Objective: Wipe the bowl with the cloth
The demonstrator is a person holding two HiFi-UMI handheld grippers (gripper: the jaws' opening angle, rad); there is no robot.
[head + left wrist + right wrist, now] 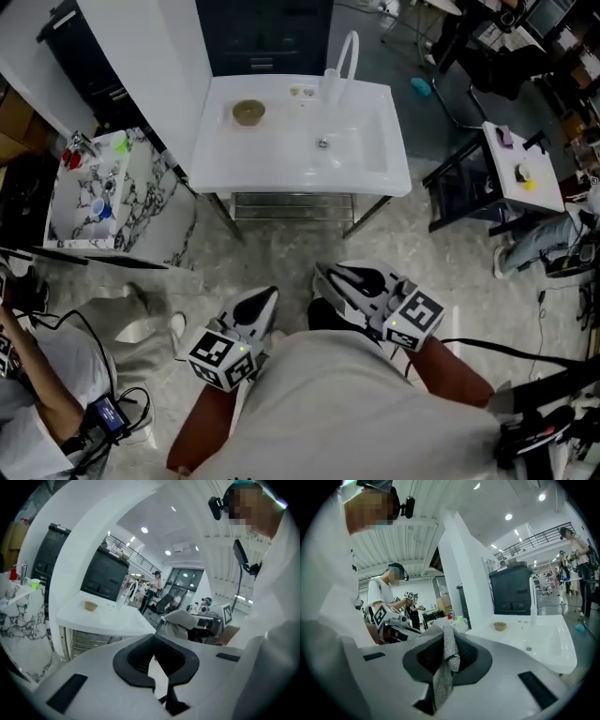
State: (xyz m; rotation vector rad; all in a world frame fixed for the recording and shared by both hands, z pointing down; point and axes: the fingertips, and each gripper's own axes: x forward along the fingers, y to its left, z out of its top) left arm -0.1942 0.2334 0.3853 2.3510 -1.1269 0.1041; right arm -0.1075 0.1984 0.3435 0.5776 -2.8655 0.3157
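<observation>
A small tan bowl (248, 112) stands on the left part of the white sink counter (225, 150), far ahead of both grippers; it also shows as the bowl (90, 605) and the bowl (500, 626) in the two gripper views. My left gripper (265, 300) is held close to my body. Its jaws (157, 667) are shut with nothing between them. My right gripper (325, 278) hangs beside it, also near my body. In the right gripper view it (445, 663) is shut on a grey woven cloth (449, 653) that sticks up and hangs down between the jaws.
The counter holds a basin with a drain (322, 142) and a tall white faucet (347, 52). A marble-patterned stand (141, 202) with small bottles is at the left. A black stool (459, 183) and a small white table (520, 169) stand at the right. Another person (42, 394) sits at lower left.
</observation>
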